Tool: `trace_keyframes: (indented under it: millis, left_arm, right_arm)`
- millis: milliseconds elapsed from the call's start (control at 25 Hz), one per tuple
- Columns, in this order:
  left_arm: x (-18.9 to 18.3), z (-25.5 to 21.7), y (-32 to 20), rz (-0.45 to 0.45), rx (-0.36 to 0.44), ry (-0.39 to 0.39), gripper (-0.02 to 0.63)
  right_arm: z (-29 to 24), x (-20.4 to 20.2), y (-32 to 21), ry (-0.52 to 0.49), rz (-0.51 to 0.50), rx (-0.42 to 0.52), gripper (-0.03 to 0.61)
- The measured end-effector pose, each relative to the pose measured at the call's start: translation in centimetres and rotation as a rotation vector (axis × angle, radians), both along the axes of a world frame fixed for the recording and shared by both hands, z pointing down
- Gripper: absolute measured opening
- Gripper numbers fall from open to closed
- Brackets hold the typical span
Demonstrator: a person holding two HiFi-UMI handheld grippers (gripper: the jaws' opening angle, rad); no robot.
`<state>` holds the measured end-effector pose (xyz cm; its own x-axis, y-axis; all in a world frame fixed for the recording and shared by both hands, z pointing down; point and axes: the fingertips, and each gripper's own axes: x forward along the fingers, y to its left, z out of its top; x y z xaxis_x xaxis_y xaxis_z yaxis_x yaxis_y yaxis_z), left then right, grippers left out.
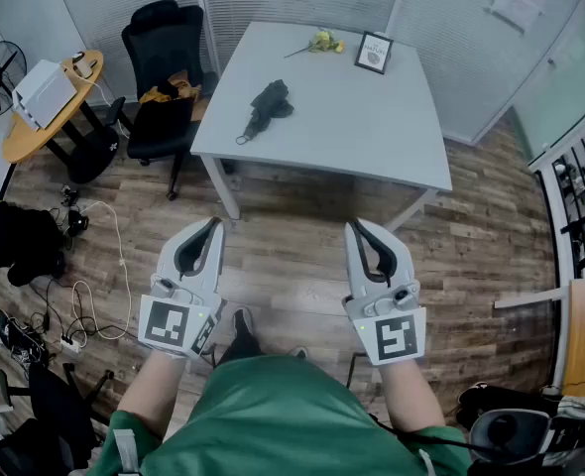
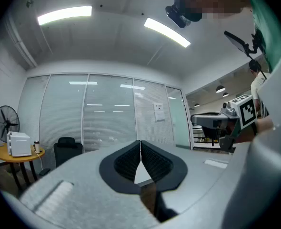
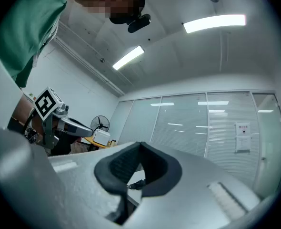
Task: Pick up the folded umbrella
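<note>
Well, the folded black fabric umbrella [image 1: 268, 107] lies untouched on the pale grey desk [image 1: 372, 137].
It sits near the desk's left edge, well apart from the left gripper [image 1: 215, 223] and right gripper [image 1: 353, 225], whose fingers are closed on nothing (both held over the wooden floor [image 1: 283, 256]). Best to open one pair early, come in across the umbrella's narrow body near mid-length, and close squarely so it cannot roll out.

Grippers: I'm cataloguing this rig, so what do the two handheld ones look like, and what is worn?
Both the left gripper and right gripper are pale grey shells with black ribbed pads; each carries a black-and-white marker cube. The person wears a green top.
</note>
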<state>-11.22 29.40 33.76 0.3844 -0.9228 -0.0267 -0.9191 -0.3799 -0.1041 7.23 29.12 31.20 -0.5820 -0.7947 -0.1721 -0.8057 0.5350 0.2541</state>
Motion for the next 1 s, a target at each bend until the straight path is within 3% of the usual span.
trace_keyframes:
  millis: [240,480,560,640,800,840,1000]
  left_arm:
    - [-1.8,0.7,-2.0,0.014,-0.015,-0.005,0.012]
    - [-4.1,1.5,-4.2,0.047,-0.034,-0.006,0.012]
    - [-5.3,1.4,-5.3,0.055,-0.027,-0.009,0.012]
    - [-6.7,1.4,-6.5,0.063,-0.022,-0.005,0.012]
    - [-9.3,2.0,-9.1,0.083,-0.016,0.017,0.012]
    - [-9.8,2.1,-9.7,0.089,-0.014,0.023,0.012]
    - [-11.8,2.6,-12.3,0.112,-0.009,0.05,0.012]
  right_arm:
    - [-0.1,-1.5,-2.1,-0.01,0.03,-0.002,0.002]
    - [0.6,-2.9,-5.2,-0.014,0.136,-0.003,0.002]
    - [0.1,-3.6,-6.2,-0.016,0.16,0.034,0.002]
    - [0.0,-5.0,-7.1,0.048,0.175,0.075,0.002]
    - [1.5,-7.8,-8.5,0.389,0.168,0.117,0.002]
    - [1.5,-8.3,-8.9,0.435,0.168,0.13,0.002]
    - [1.1,-9.0,-11.1,0.435,0.264,0.155,0.002]
